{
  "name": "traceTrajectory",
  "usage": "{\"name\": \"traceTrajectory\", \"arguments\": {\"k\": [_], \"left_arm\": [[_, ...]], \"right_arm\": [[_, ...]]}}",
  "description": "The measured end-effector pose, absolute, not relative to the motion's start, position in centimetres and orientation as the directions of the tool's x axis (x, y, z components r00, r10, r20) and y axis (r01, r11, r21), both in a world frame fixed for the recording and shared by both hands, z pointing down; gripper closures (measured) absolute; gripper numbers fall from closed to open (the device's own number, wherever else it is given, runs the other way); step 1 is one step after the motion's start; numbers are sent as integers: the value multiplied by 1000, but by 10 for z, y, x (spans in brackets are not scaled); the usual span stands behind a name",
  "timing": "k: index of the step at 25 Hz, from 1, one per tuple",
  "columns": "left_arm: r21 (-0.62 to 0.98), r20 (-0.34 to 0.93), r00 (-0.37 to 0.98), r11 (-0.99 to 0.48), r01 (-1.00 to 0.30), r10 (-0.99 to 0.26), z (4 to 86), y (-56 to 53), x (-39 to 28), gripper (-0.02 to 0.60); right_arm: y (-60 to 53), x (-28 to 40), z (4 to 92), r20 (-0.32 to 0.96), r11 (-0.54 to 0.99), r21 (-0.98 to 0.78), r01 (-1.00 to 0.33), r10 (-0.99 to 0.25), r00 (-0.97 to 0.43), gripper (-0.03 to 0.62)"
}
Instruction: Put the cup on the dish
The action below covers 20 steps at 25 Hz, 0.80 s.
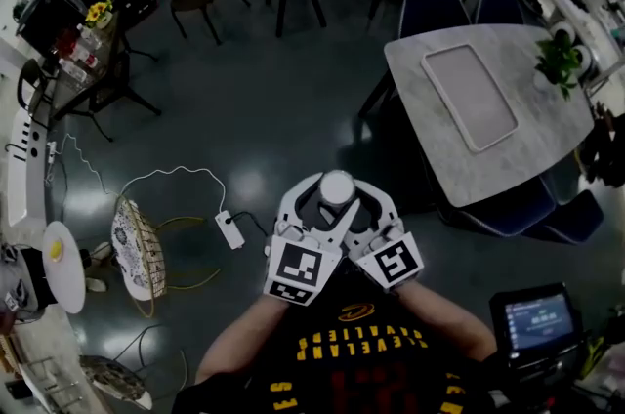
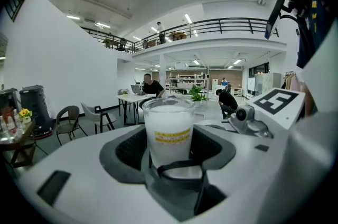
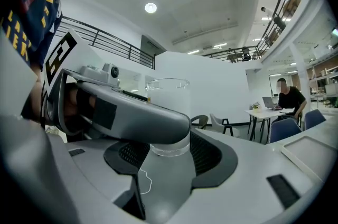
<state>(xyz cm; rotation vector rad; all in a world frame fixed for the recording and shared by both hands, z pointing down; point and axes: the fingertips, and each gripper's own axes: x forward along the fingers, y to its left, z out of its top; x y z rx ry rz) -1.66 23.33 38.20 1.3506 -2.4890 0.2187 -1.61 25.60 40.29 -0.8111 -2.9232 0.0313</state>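
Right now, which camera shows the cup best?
The left gripper view: the cup stands nearly whole between the jaws, yellow label visible. The head view shows only its top; the right gripper view shows it partly covered.

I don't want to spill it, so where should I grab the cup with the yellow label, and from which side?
Grip the cup by its lower side wall, below the yellow label, coming in level from the side. It stands upright, round and open-topped, filled white nearly to the rim, so a side pinch keeps it level.
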Motion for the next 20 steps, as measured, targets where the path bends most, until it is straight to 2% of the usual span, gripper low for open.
{"name": "traceTrajectory", "arguments": {"k": [10,20], "left_arm": [[50,333,-384,422,-905,-861,388,251,-87,322],[45,330,-280,311,-949,-902,392,252,-123,322]], "right_arm": [[273,-89,409,143,921,-43,387,389,-910,352],[274,-128,414,157,961,-16,276,275,-948,352]]}}
